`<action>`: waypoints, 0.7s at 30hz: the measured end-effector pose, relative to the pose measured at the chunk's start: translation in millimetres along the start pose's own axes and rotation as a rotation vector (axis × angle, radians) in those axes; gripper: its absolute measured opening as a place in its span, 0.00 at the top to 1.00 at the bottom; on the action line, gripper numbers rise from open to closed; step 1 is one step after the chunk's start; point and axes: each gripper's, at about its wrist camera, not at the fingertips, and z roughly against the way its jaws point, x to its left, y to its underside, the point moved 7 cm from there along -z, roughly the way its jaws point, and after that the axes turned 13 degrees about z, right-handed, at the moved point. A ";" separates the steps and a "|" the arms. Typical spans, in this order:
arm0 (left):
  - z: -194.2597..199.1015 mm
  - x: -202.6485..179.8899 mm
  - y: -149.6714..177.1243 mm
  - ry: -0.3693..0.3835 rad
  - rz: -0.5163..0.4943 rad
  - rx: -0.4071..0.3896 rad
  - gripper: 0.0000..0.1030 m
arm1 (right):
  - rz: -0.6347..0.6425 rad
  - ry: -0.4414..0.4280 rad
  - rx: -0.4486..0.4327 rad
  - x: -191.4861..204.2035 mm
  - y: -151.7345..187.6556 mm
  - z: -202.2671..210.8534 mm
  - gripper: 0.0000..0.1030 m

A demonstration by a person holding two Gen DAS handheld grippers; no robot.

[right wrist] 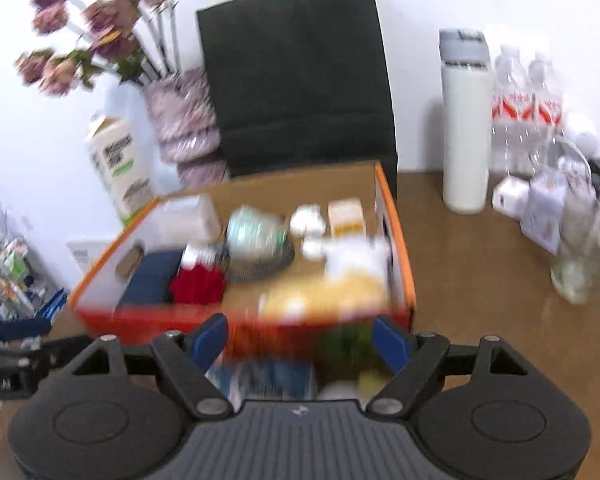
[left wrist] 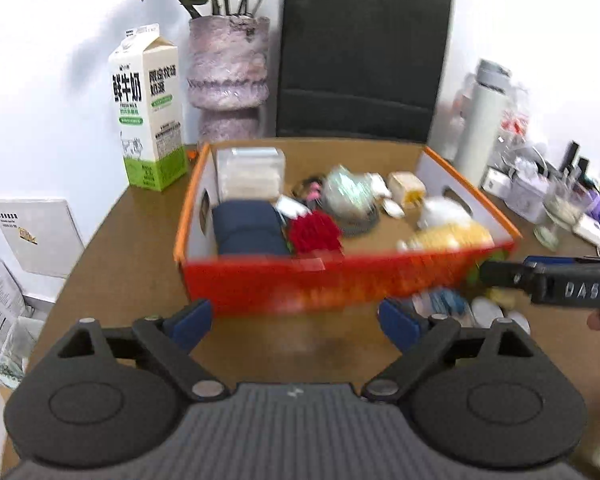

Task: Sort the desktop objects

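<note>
An orange cardboard box (left wrist: 340,280) (right wrist: 404,256) sits on the brown table and holds several things: a navy cloth (left wrist: 248,232), a red item (left wrist: 314,232) (right wrist: 198,284), a clear case (left wrist: 250,176), a tape roll (left wrist: 346,190) (right wrist: 256,236) and a yellow and white toy (left wrist: 448,232) (right wrist: 340,292). My left gripper (left wrist: 296,322) is open and empty in front of the box. My right gripper (right wrist: 300,340) is open over small blurred objects (right wrist: 276,376) by the box's near right corner; it also shows in the left wrist view (left wrist: 500,274).
A milk carton (left wrist: 148,116), a vase of flowers (left wrist: 228,84) and a black paper bag (left wrist: 360,68) stand behind the box. A white flask (right wrist: 466,120), water bottles (right wrist: 528,108), a glass (right wrist: 580,240) and small boxes crowd the right side.
</note>
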 end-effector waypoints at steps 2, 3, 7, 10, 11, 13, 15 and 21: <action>5.9 -6.3 20.8 0.004 -0.012 0.005 0.10 | 0.029 0.010 0.012 7.3 20.8 8.3 0.24; 8.7 -9.3 31.8 0.009 -0.017 0.009 0.10 | 0.043 0.024 0.014 10.2 30.2 12.9 0.24; 19.6 -24.8 71.1 0.085 -0.048 0.000 0.06 | 0.066 0.056 0.002 16.6 63.3 36.6 0.24; 23.5 -42.3 99.8 0.116 -0.105 0.036 0.06 | 0.050 0.054 -0.001 18.7 84.4 50.6 0.24; 26.8 -47.9 107.7 0.129 -0.123 0.035 0.06 | 0.042 0.058 0.006 18.8 91.3 54.4 0.24; 33.4 -58.0 118.7 0.165 -0.142 0.035 0.05 | 0.032 0.051 0.007 19.6 103.8 63.3 0.24; 36.1 -67.6 125.3 0.198 -0.153 0.039 0.04 | 0.023 0.046 0.007 19.3 113.1 72.0 0.24; 29.8 -92.2 139.7 0.179 -0.212 0.052 0.04 | 0.073 0.093 -0.012 18.8 128.5 96.7 0.24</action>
